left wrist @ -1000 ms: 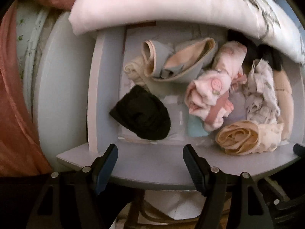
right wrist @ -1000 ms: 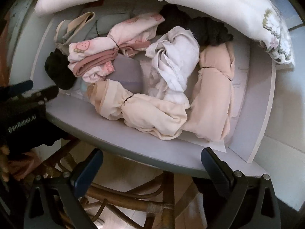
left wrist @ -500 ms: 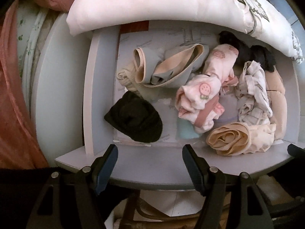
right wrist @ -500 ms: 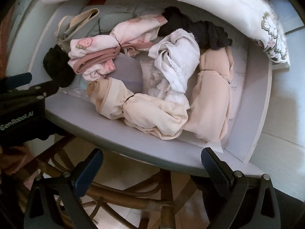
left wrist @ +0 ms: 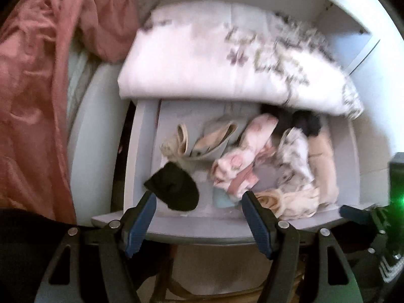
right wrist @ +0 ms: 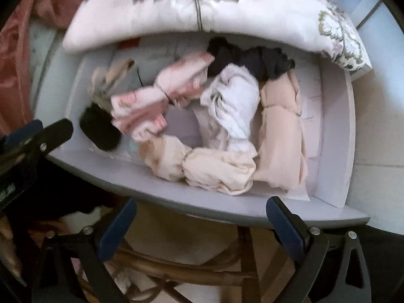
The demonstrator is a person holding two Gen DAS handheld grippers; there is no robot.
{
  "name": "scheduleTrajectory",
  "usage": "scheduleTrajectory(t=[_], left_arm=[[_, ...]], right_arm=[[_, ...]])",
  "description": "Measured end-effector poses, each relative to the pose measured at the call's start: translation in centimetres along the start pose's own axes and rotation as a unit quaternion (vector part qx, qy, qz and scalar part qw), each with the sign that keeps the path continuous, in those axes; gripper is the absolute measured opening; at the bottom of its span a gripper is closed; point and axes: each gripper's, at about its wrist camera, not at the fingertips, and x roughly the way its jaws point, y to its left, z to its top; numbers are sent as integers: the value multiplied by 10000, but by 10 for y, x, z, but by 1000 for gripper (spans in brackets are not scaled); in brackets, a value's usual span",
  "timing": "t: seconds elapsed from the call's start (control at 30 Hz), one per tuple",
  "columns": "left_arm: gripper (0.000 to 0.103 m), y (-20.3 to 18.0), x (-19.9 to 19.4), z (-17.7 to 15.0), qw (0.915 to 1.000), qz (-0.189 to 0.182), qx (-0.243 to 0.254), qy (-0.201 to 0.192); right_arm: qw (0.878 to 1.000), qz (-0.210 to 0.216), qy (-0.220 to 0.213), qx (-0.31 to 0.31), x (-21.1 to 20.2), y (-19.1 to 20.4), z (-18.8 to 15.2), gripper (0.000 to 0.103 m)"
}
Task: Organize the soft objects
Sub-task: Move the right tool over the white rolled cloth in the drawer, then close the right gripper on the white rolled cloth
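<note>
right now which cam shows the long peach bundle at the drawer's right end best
The right wrist view: the peach bundle lies whole and unobstructed beside the white garment. The left wrist view catches only a blurred strip near its edge.

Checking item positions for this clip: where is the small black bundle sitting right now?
The small black bundle lies in the drawer's near-left corner, beside the pink printed roll; the right wrist view also shows it at the left.

drawer [right wrist: 335, 136]: pulled open, stuffed with rolled clothes
right gripper [right wrist: 199, 223]: jaws wide, nothing in them
pillow [right wrist: 202, 7]: floral, behind drawer
</note>
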Motion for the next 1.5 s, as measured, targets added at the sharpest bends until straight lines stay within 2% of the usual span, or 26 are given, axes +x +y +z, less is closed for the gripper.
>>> scheduleTrajectory(t=[0.03,0.27,0.4,0.63,0.8,0.9,0.97,1.03,1.07,1.1,1.17,1.23,1.33,1.5], left_arm=[[71,0,-12,2,9998,2,4,-221],[72,23,-65,-23,9936,-71,-130,-1118],[72,29,-87,-30,9895,-105,-181,-1429],[72,33,-91,-33,9837,-356,-186,-1753],[74,34,-83,-34,9858,-411,-207,-1614],[77,39,-78,-35,9862,-452,-317,-1561],[77,43,-76,-35,9858,-509,-416,-1543],[77,46,-75,-36,9858,-513,-505,-1519],[78,47,-74,-35,9857,-541,-534,-1506],[78,48,-73,-35,9857,-560,-551,-1490],[78,47,-71,-36,9859,-565,-551,-1474],[78,47,-69,-35,9863,-599,-551,-1435],[78,48,-68,-35,9867,-611,-585,-1387],[78,49,-67,-35,9867,-598,-607,-1386]], right_arm=[[10000,9,-93,18,-4,0,1,103],[9975,95,-660,229,-21,-8,16,103],[9953,-29,-911,313,-20,-12,22,103],[9889,-143,-1204,857,-23,-41,41,103],[9889,-415,-1083,929,-11,-53,54,103],[9887,-332,-1079,990,-7,-57,59,102],[9879,-202,-1071,1101,-5,-63,63,99],[9862,27,-1069,1265,-4,-69,65,84],[9854,132,-1054,1331,-4,-72,66,81],[9850,292,-1016,1366,-2,-74,69,81],[9871,344,-943,1251,3,-70,72,80],[9887,420,-886,1137,8,-64,75,71],[9924,220,-796,917,20,-56,78,71],[9935,227,-600,941,41,-58,86,67]])
